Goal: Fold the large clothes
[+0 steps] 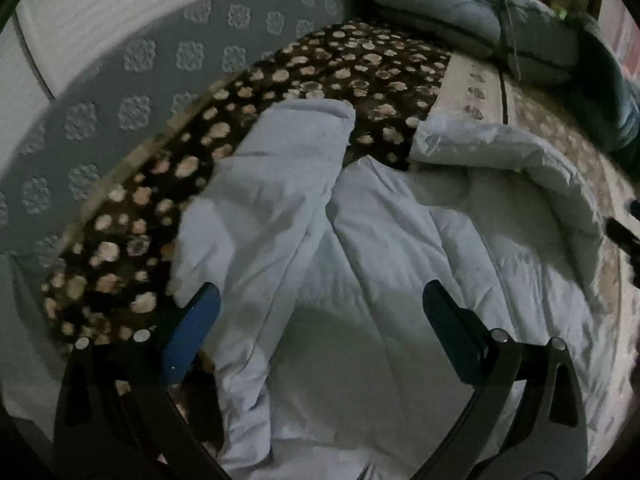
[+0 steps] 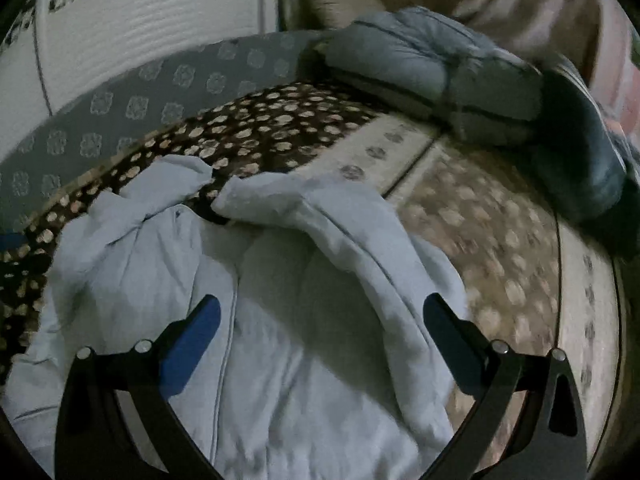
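A large pale blue padded garment [image 1: 360,264] lies spread on the bed, its two sleeves folded inward over the body. The left sleeve [image 1: 272,184] runs up toward the dark spotted blanket; the right sleeve [image 1: 520,160] curls across from the right. My left gripper [image 1: 320,300] hovers open over the garment's left half, with the left sleeve beside its left finger and nothing between the blue pads. In the right wrist view the same garment [image 2: 280,340] fills the foreground, and my right gripper [image 2: 320,308] stands open above the right sleeve [image 2: 360,232], holding nothing.
A dark brown blanket with pale spots [image 1: 168,208] and a beige patterned cover [image 2: 500,240] lie under the garment. A folded grey quilt [image 2: 432,76] and a dark bundle [image 2: 584,152] sit at the far end. A grey patterned headboard [image 1: 120,92] curves along the left.
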The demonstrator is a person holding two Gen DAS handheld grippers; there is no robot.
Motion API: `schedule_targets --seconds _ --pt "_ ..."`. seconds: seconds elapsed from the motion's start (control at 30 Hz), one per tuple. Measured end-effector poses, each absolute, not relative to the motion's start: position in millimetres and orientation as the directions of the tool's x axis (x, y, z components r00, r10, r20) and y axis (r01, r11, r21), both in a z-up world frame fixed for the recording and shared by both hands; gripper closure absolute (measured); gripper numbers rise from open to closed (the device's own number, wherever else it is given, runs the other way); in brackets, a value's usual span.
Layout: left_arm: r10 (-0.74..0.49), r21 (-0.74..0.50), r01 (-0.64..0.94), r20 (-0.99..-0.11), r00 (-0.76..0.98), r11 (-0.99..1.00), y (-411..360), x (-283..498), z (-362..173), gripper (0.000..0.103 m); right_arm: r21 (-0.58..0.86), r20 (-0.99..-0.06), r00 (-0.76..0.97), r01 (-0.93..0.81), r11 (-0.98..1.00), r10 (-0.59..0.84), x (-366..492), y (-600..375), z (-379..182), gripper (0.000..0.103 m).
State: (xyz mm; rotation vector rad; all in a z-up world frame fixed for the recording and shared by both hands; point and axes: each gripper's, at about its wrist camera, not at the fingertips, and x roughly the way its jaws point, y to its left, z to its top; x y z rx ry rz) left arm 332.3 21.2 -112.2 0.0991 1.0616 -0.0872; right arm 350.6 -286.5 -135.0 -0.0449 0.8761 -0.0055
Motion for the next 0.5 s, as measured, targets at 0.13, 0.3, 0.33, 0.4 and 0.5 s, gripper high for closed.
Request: schedule_targets --seconds 0.13,0.3,0.33,0.4,0.5 --pt "0.001 0.066 0.117 -0.873 0.488 0.991 31.8 342.1 -119.4 0.003 -0.112 -0.774 0.631 -0.056 0.992 -0.051 399.0 -267.9 -146.3 0.002" --pt "0.002 0.073 0.131 -0.880 0.475 0.989 43.2 354.7 -128.1 0.003 -0.204 -0.827 0.553 -0.135 0.970 -0.097 459.5 -243.5 -181.8 0.009" --pt "0.006 0.078 0.133 -0.880 0.475 0.988 44.0 355.8 -130.3 0.003 -0.211 -0.860 0.499 -0.156 0.965 -0.107 471.1 -239.7 -197.1 0.020" --pt "0.013 0.087 0.134 -0.881 0.472 0.987 46.0 357.4 -136.3 0.003 -0.239 -0.880 0.454 -0.167 0.957 -0.140 480.8 -236.6 -214.9 0.028" --pt "0.016 0.086 0.129 -0.886 0.463 0.988 47.8 359.5 -146.0 0.003 -0.255 -0.874 0.457 -0.144 0.956 -0.164 485.9 -244.7 -225.8 0.060"
